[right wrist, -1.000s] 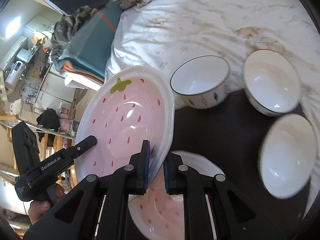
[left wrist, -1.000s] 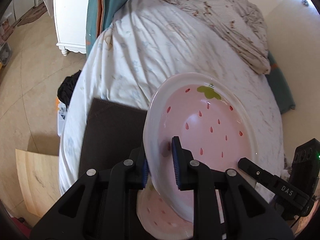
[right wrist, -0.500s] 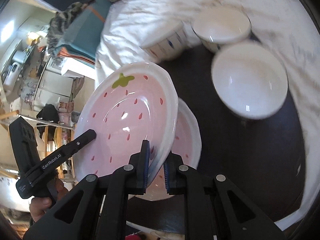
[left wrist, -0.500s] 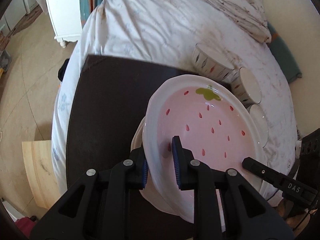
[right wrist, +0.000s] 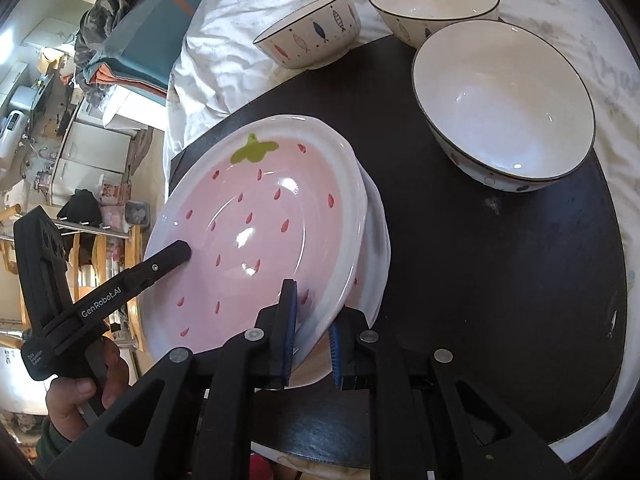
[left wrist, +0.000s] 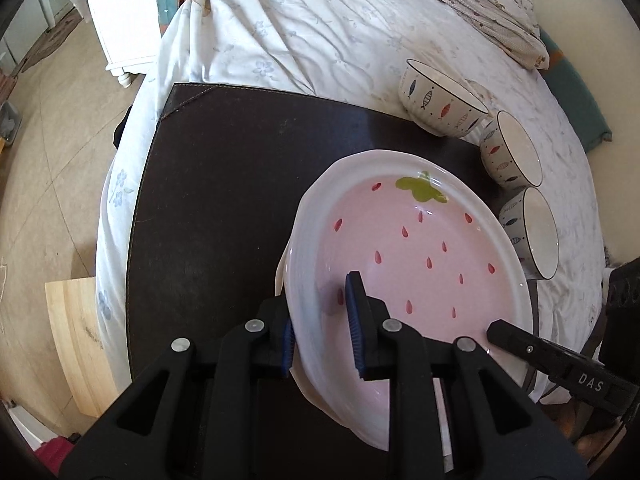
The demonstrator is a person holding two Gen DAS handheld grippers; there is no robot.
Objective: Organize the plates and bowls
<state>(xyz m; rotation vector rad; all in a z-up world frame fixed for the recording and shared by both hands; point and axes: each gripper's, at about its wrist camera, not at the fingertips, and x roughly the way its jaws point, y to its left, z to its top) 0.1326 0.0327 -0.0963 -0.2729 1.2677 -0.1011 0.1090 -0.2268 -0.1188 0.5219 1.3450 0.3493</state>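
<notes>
Left wrist view: the strawberry plate (left wrist: 404, 248), pink with red seed marks and a green leaf, sits tilted at centre frame over the dark mat (left wrist: 224, 184). The left gripper (left wrist: 322, 324) is clamped on the plate's rim at 6 o'clock, one blue pad inside the plate and one outside. A second plate (left wrist: 280, 276) lies directly under the first; only a sliver of its white edge shows at 9 o'clock of the held plate. The right gripper (left wrist: 500, 326) enters from 4 o'clock, its upper finger lying on the plate's rim.

Right wrist view: the right gripper (right wrist: 310, 332) is clamped on the strawberry plate (right wrist: 256, 224) at its 5 o'clock edge. The second plate (right wrist: 376, 256) shows beneath, at 3 o'clock of the upper plate, resting on the dark mat (right wrist: 480, 280). The left gripper (right wrist: 176, 252) holds the opposite rim at 9 o'clock, with a hand (right wrist: 80, 396) on its grip.

Three fish-pattern bowls (right wrist: 504, 104) stand at 1 o'clock. The nearest stands on the mat, one (right wrist: 434, 0) straddles the mat's edge, and one (right wrist: 312, 32) rests on the white bedsheet (right wrist: 224, 48).
</notes>
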